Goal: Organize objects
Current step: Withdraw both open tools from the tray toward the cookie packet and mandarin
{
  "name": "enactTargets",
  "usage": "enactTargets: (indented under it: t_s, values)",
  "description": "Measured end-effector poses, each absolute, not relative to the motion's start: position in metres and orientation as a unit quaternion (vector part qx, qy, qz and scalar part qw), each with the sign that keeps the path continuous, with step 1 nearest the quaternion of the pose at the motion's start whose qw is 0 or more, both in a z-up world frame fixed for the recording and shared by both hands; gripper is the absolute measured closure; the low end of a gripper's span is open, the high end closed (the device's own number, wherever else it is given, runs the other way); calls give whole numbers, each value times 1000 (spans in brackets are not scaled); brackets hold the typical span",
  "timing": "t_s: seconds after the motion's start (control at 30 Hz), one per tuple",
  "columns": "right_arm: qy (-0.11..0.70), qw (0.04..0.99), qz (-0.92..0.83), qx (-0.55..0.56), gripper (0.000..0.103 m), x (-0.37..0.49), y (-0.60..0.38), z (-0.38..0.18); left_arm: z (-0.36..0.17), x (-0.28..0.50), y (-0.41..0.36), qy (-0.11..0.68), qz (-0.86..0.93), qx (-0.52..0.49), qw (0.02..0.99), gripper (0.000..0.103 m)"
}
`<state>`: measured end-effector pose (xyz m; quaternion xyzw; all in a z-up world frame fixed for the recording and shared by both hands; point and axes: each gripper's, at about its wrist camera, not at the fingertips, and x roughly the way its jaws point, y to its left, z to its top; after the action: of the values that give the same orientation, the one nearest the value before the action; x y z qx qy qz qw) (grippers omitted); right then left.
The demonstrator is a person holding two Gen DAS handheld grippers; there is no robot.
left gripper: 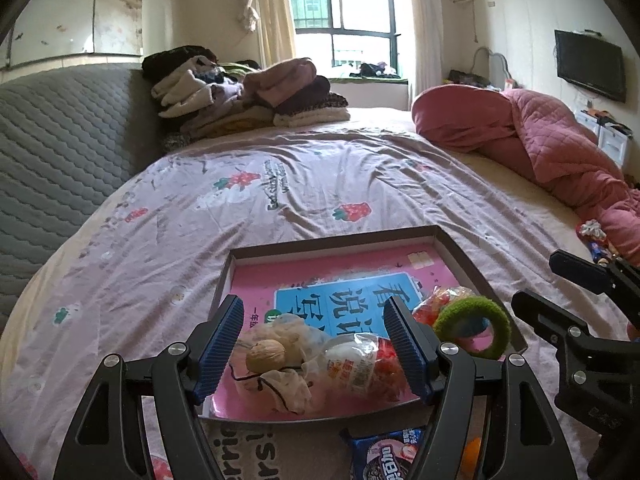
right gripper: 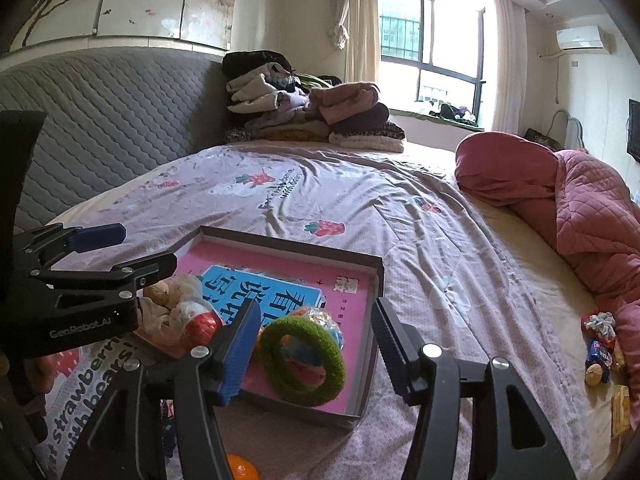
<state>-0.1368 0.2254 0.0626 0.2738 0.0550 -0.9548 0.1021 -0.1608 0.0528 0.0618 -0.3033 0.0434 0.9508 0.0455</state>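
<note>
Now both grippers hang over the tray [left gripper: 460, 248] on the bed [left gripper: 280, 184], jaws spread and holding nothing. Left gripper [left gripper: 316, 344] frames a walnut [left gripper: 266, 355] and snack packet [left gripper: 356, 364]; right gripper [right gripper: 316, 344] frames the green ring [right gripper: 303, 361], all lying on the tray's pink book [left gripper: 280, 276]

Both cameras sit just behind their own gripper fingers and look forward and slightly down across the bed [left gripper: 320, 184] toward the window [left gripper: 344, 12] at the far wall. The left wrist view sits close over the near edge of the shallow box [left gripper: 460, 256], facing it squarely, with the right gripper [left gripper: 560, 292] entering from its right edge. The right wrist view looks from a little farther right, over the box's [right gripper: 376, 276] right corner, with the left gripper [right gripper: 136, 248] at its left edge. Both share the box, the folded clothes pile [right gripper: 312, 116], the headboard [left gripper: 60, 152] and the pink quilt [right gripper: 580, 208].
</note>
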Motion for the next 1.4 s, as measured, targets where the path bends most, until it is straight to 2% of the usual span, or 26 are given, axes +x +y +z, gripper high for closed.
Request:
enactTargets:
  t_s: [0.53,0.93,1.4]
  values:
    - [32,120,-958,257,45,-115,230,76,76,-128,52,43,957,-285,46,29]
    - [33,131,-955,266,45,-102,224,71,46,-103,44,43,944,-322,55,29]
    - [41,152,-930,332,45,-78,219,37,16,-93,54,44,926,-368,77,29]
